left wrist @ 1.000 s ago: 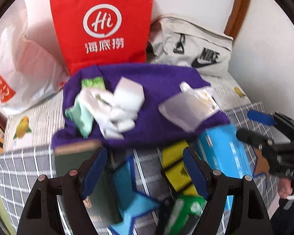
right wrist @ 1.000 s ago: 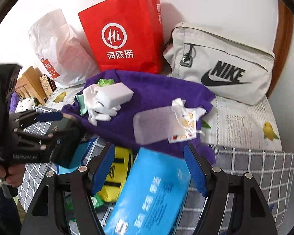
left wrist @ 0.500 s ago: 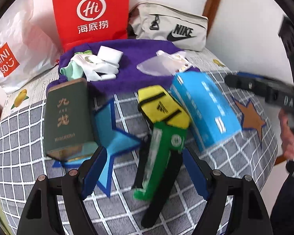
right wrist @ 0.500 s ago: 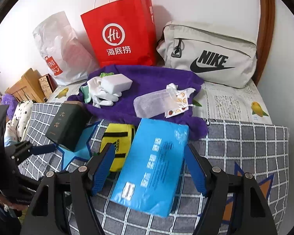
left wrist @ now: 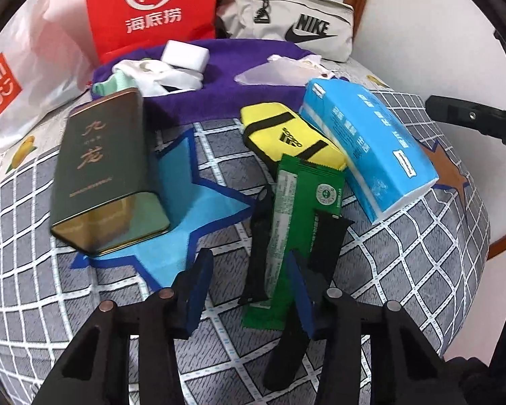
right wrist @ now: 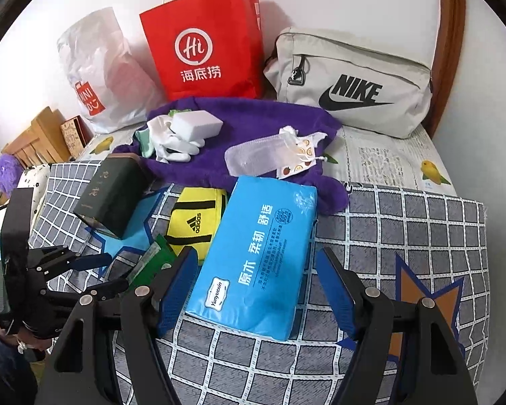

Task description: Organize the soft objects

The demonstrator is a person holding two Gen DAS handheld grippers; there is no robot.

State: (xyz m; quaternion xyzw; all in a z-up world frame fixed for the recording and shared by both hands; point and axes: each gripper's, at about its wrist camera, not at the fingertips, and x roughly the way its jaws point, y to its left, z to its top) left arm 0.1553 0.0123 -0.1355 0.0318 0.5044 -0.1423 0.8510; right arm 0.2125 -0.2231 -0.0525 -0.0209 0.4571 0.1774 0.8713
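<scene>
Left gripper [left wrist: 249, 283] lower than before, fingers closing around green packet [left wrist: 297, 233]; right gripper [right wrist: 258, 290] fingers spread, empty

Blue tissue pack [right wrist: 259, 256] lies flat on the grid bedspread, long axis toward 1 o'clock, its left edge overlapping a yellow Adidas pouch [right wrist: 194, 222]. Green sachet [left wrist: 297, 236] lies at the pouch's 6 o'clock, over a black strap [left wrist: 258, 253]. Purple towel [right wrist: 239, 128] is spread at 12 o'clock, carrying white gloves [right wrist: 173, 141], a white sponge block [right wrist: 195, 123] and a clear drawstring pouch [right wrist: 253, 158].
</scene>
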